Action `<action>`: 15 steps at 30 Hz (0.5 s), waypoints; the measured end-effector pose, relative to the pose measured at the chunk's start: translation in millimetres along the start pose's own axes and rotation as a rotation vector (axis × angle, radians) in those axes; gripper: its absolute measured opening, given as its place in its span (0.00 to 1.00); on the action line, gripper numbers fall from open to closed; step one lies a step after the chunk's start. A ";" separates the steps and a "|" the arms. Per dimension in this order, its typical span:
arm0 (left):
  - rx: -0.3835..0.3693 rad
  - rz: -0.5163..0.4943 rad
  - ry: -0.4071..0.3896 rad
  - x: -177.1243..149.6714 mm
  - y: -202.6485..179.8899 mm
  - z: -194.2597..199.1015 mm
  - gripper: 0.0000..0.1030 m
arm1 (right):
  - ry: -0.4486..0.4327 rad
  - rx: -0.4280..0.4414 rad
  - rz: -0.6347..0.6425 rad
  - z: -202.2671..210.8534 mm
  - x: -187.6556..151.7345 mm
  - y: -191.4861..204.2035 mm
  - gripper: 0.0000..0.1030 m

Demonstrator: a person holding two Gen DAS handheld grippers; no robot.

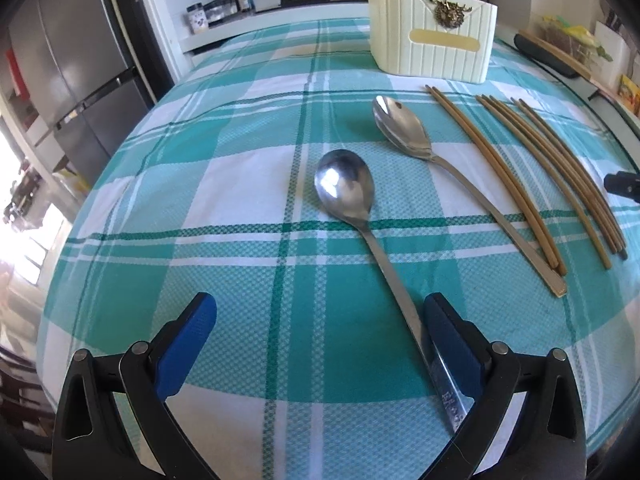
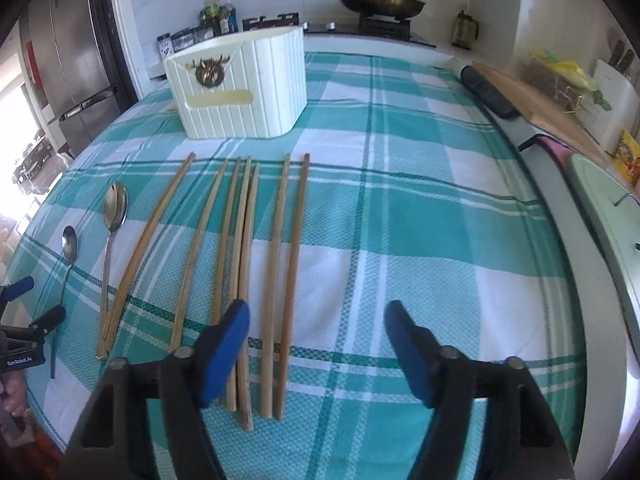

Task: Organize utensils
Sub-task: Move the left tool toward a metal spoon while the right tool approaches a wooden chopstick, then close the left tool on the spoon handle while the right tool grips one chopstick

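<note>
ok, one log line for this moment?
left tool open around near spoon handle | right tool open above chopsticks | holder at back | nothing held

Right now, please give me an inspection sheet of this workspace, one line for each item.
Surface: table under a teal and white checked cloth, flat.
Job's things: two metal spoons, near spoon and far spoon; chopsticks lying side by side; cream holder box behind them.
Clutter: nothing seen on the cloth.
Grippers: left tool open, the near spoon's handle beside its right finger; right tool open above the chopstick ends, holding nothing.
Cables: nothing seen.
Surroundings: stove with pan, fridge, cutting board.
</note>
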State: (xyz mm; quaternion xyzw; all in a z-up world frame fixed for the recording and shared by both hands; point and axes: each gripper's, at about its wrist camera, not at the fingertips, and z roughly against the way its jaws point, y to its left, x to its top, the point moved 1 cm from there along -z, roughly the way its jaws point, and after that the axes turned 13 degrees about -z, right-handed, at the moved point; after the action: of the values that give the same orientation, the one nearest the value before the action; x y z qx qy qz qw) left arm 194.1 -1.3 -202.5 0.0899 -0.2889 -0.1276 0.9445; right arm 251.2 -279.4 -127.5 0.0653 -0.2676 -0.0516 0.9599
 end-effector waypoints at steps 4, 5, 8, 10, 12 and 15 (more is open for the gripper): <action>0.007 -0.042 0.001 -2.7 9.2 -1.1 1.00 | 0.066 0.021 0.001 -21.0 0.8 2.3 0.35; 0.007 -0.054 0.001 -2.4 10.4 -1.9 1.00 | 0.075 0.017 0.001 -21.7 1.6 2.5 0.33; -0.004 -0.095 0.000 -2.5 13.5 -3.2 1.00 | 0.090 0.006 0.011 -22.4 2.2 1.6 0.12; -0.024 -0.108 0.011 -3.1 17.8 -4.7 1.00 | 0.101 -0.032 0.002 -22.5 -2.2 -2.2 0.05; -0.093 -0.077 0.034 -4.9 26.8 -9.6 1.00 | 0.100 -0.069 -0.013 -18.8 -6.6 -9.2 0.05; -0.175 -0.046 0.080 -5.5 40.8 -17.4 1.00 | 0.114 -0.107 -0.062 -8.0 -16.8 -22.3 0.05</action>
State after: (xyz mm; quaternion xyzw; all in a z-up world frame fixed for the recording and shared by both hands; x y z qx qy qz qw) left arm 207.3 40.7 -209.7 0.0186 -0.2368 -0.1705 0.9563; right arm 239.7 -298.3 -146.2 0.0248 -0.2072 -0.0917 0.9737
